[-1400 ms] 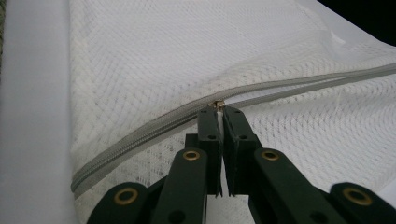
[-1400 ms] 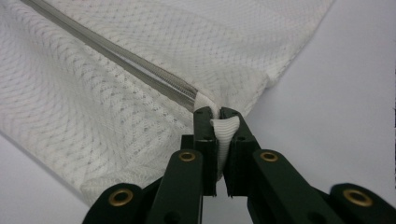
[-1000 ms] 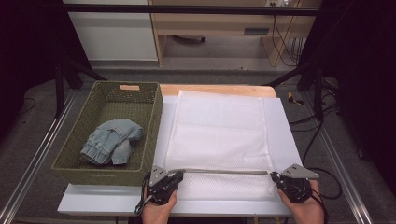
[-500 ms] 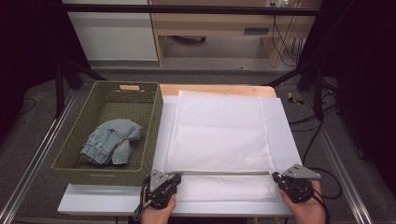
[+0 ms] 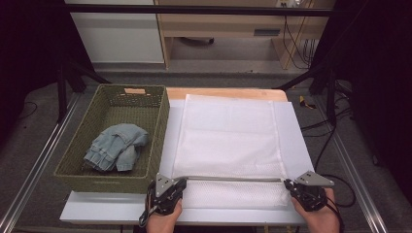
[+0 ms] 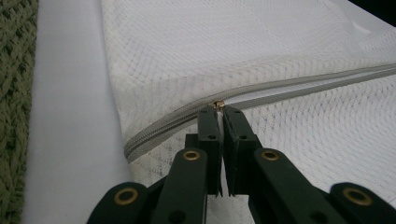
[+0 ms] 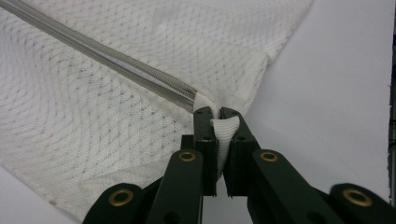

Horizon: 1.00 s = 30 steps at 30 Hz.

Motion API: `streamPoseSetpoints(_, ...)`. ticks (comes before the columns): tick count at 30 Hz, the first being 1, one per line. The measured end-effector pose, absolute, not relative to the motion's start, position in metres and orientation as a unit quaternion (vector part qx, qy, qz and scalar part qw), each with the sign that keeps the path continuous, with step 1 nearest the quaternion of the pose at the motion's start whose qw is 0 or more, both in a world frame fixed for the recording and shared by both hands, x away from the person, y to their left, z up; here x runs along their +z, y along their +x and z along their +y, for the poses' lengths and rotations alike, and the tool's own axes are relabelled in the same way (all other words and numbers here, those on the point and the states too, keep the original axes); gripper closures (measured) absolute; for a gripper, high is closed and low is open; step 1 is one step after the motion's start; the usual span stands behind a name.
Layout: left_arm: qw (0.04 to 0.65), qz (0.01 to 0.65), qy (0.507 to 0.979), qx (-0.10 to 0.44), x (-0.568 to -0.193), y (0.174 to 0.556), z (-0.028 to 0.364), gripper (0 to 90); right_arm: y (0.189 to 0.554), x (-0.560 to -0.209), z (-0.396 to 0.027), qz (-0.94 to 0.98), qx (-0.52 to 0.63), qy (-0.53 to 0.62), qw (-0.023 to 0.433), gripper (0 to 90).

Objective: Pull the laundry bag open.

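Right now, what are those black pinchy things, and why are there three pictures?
A person holds two hand tools, each ending in a black claw. One picture looks down from above the table; the other two come from little cameras riding on each claw. On the white table top lies a white mesh laundry bag with a grey zipper. Beside it stands a green woven basket with folded light blue jeans inside. The left claw is shut on the small brass zipper pull. The right claw is shut on the white fabric tab at the zipper's other end.
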<state>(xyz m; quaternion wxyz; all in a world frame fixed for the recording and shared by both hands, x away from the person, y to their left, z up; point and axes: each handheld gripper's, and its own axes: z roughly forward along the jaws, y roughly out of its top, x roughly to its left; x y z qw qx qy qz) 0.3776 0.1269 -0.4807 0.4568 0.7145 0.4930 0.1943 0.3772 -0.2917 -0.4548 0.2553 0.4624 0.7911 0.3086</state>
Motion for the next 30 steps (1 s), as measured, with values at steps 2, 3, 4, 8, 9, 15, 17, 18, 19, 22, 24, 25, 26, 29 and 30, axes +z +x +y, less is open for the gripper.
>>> streamPoseSetpoints(2, 0.455, 0.492, 0.716, 0.196, -0.481, 0.376, 0.128, 87.0, 0.377, -0.455, -0.291, 0.792, 0.309, 0.460, 0.255, 85.9)
streamPoseSetpoints(3, 0.455, 0.492, 0.716, 0.196, -0.481, 0.376, 0.128, 87.0, 0.377, -0.455, -0.290, 0.794, 0.307, 0.458, 0.255, 86.0)
streamPoseSetpoints(4, 0.456, 0.493, 0.715, 0.196, -0.482, 0.375, 0.128, 87.0, 0.378, -0.455, -0.290, 0.796, 0.304, 0.457, 0.256, 86.0)
streamPoseSetpoints(8, 0.455, 0.492, 0.716, 0.196, -0.483, 0.369, 0.130, 87.0, 0.379, -0.457, -0.288, 0.802, 0.293, 0.453, 0.254, 85.9)
streamPoseSetpoints(9, 0.455, 0.493, 0.715, 0.196, -0.484, 0.368, 0.131, 87.0, 0.378, -0.456, -0.288, 0.801, 0.294, 0.455, 0.255, 86.0)
streamPoseSetpoints(15, 0.451, 0.493, 0.718, 0.196, -0.486, 0.367, 0.134, 87.0, 0.378, -0.457, -0.289, 0.804, 0.290, 0.453, 0.253, 85.9)
streamPoseSetpoints(17, 0.453, 0.494, 0.716, 0.197, -0.484, 0.366, 0.135, 87.0, 0.378, -0.457, -0.290, 0.804, 0.291, 0.454, 0.251, 85.9)
streamPoseSetpoints(18, 0.454, 0.494, 0.715, 0.199, -0.484, 0.366, 0.136, 87.0, 0.377, -0.457, -0.290, 0.802, 0.293, 0.455, 0.251, 85.9)
streamPoseSetpoints(19, 0.453, 0.493, 0.715, 0.202, -0.484, 0.365, 0.137, 87.0, 0.377, -0.457, -0.290, 0.802, 0.293, 0.456, 0.251, 85.9)
streamPoseSetpoints(22, 0.454, 0.495, 0.713, 0.203, -0.483, 0.364, 0.139, 87.0, 0.378, -0.457, -0.289, 0.806, 0.288, 0.452, 0.250, 85.9)
streamPoseSetpoints(24, 0.451, 0.491, 0.716, 0.207, -0.484, 0.362, 0.138, 87.0, 0.377, -0.457, -0.289, 0.806, 0.289, 0.452, 0.250, 85.9)
streamPoseSetpoints(25, 0.447, 0.489, 0.719, 0.210, -0.484, 0.360, 0.138, 87.0, 0.377, -0.457, -0.289, 0.806, 0.289, 0.453, 0.250, 85.9)
streamPoseSetpoints(26, 0.445, 0.485, 0.722, 0.213, -0.484, 0.359, 0.138, 87.0, 0.378, -0.457, -0.289, 0.806, 0.289, 0.452, 0.250, 85.9)
streamPoseSetpoints(29, 0.443, 0.484, 0.722, 0.219, -0.485, 0.356, 0.139, 87.0, 0.378, -0.458, -0.289, 0.807, 0.288, 0.451, 0.248, 85.9)
streamPoseSetpoints(30, 0.443, 0.486, 0.721, 0.219, -0.486, 0.356, 0.140, 87.0, 0.378, -0.458, -0.289, 0.807, 0.288, 0.452, 0.248, 85.9)
